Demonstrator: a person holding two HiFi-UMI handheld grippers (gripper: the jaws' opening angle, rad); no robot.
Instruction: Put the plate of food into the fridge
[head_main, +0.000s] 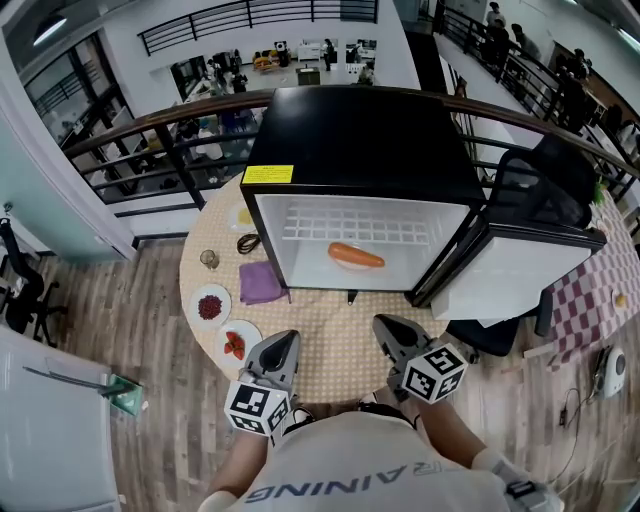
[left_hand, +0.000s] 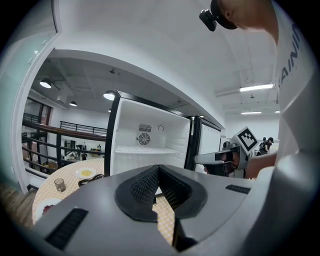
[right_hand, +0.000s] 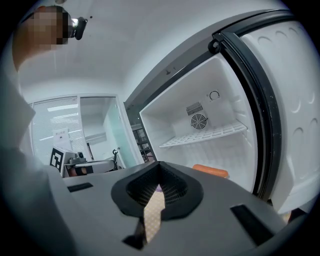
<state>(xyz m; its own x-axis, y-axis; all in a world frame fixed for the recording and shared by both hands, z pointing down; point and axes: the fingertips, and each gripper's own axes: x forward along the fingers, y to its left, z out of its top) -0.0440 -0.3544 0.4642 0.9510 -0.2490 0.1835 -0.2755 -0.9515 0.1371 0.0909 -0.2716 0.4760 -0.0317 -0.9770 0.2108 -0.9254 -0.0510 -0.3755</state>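
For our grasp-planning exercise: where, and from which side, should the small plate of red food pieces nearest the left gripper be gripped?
Probably the bare rim of the plate facing the left gripper, approached low: it lies flat with food at its centre, leaving only the rim to pinch.

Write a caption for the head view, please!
Open fridge holding an orange food item; left hand-held gripper and right hand-held gripper hover shut before it.

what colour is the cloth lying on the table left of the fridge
Purple. The cloth shows best in the head view.
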